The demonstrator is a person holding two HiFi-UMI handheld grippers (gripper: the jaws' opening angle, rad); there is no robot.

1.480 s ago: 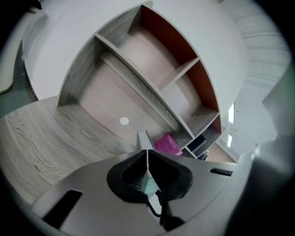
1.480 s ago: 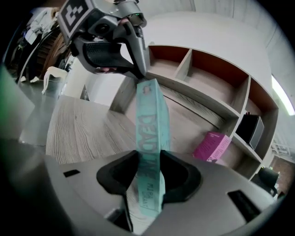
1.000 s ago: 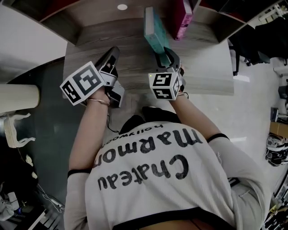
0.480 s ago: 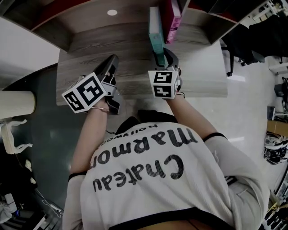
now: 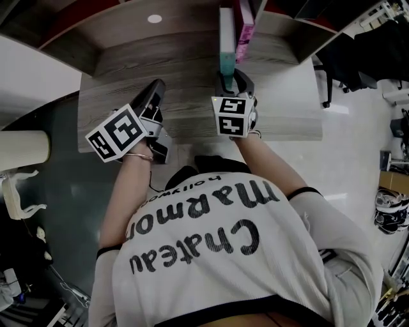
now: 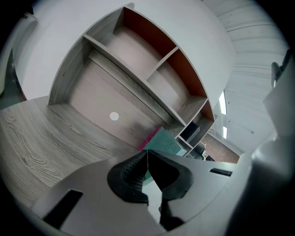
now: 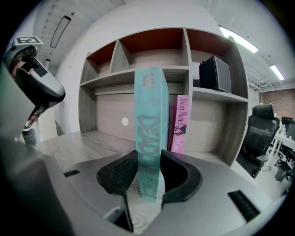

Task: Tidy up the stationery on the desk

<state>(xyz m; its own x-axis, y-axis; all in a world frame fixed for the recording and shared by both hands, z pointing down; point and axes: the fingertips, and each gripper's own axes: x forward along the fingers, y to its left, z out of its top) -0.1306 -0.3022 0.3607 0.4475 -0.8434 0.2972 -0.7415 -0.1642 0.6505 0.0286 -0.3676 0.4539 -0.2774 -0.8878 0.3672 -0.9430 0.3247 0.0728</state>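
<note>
A teal book [image 7: 150, 133] stands upright on its edge on the wooden desk [image 5: 121, 89], spine toward me, and my right gripper [image 7: 148, 179] is shut on its lower part. Close on the teal book's right a pink book [image 7: 181, 120] stands against the shelf divider. From the head view the teal book [image 5: 226, 35] runs straight back from the right gripper [image 5: 229, 75], beside the pink book [image 5: 245, 25]. My left gripper [image 5: 158, 86] hovers over the desk to the left, shut on nothing; its pads meet [image 6: 146, 161] in the left gripper view.
A shelf unit [image 7: 184, 50] with red-backed upper compartments stands at the back of the desk. A black box [image 7: 214, 73] sits in its right compartment. A white round dot [image 5: 154, 19] marks the back panel. An office chair [image 7: 260, 133] stands to the right, off the desk.
The right gripper has moved back toward the shelf and rolled, bringing the teal book from a tilt to upright next to the pink book. The left gripper drifted slightly.
</note>
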